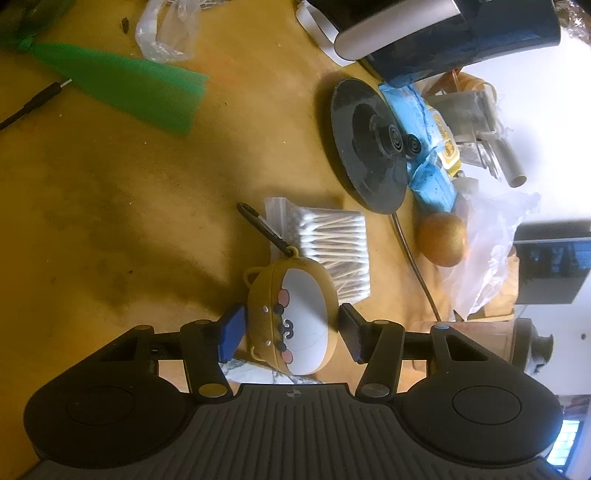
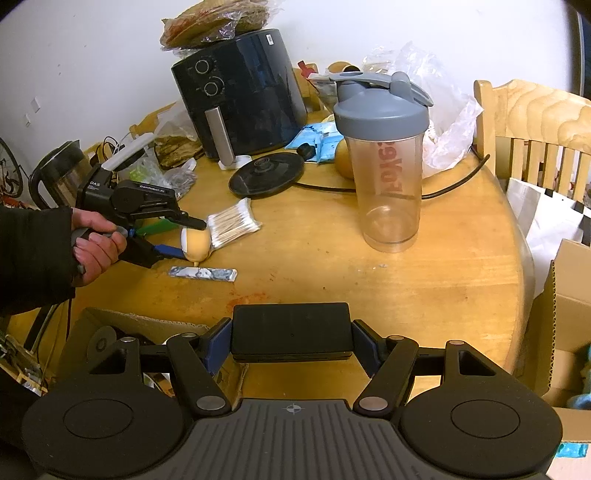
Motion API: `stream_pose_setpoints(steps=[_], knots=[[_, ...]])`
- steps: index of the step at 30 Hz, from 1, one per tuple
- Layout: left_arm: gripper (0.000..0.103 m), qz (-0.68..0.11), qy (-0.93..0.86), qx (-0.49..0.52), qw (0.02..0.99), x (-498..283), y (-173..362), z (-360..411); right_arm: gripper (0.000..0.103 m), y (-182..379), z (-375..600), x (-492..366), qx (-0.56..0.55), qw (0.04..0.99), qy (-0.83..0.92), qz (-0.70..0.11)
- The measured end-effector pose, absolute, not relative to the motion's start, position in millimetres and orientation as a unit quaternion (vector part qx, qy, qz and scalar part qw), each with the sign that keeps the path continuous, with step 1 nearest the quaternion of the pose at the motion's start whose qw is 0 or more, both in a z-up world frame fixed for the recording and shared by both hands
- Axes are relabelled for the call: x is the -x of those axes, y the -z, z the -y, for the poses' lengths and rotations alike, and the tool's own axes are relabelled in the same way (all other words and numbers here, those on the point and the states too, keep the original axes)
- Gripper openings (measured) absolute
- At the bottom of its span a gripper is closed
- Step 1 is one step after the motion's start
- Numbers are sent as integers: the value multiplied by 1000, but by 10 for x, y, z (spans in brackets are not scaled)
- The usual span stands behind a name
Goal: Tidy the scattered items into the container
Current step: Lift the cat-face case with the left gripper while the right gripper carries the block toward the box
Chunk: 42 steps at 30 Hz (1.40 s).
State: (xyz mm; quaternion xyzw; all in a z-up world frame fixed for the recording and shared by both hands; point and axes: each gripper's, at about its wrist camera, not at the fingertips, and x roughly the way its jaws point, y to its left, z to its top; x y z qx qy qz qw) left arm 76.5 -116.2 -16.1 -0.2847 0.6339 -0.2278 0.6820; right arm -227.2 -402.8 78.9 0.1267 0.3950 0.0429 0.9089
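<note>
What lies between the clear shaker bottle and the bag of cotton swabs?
Bare wooden tabletop between shaker bottle and cotton swabs, seen in the right wrist view.

Left gripper [image 1: 291, 330] (fingers [image 1: 231, 332] closing), right gripper [image 2: 291, 345] clamped

A black air fryer [image 2: 240, 96] stands at the back of the round wooden table [image 2: 406, 288], with a plastic-wrapped stack of flatbreads [image 2: 218, 22] on top of it. Just in front of it lies a black kettle base [image 2: 266, 179], its cord [image 2: 454, 184] trailing to the right behind a clear shaker bottle [image 2: 386, 166] with a grey lid. A glass kettle [image 2: 61, 171] sits at the far left edge. Crumpled clear plastic bags [image 2: 447, 122] are heaped near the wall, beside a wooden chair [image 2: 532, 125]. A green plastic sheet [image 1: 125, 86] lies flat on the tabletop.
</note>
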Motion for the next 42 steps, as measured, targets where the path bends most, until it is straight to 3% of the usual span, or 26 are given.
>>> stream_pose_setpoints(steps=[22, 42], knots=[[52, -611, 250, 262, 704, -681, -150, 1077, 71, -822, 3968, 2214, -121, 911, -58, -390], [52, -517, 291, 86, 801, -297, -1109, 1113, 71, -917, 3856, 2125, -115, 916, -88, -375]])
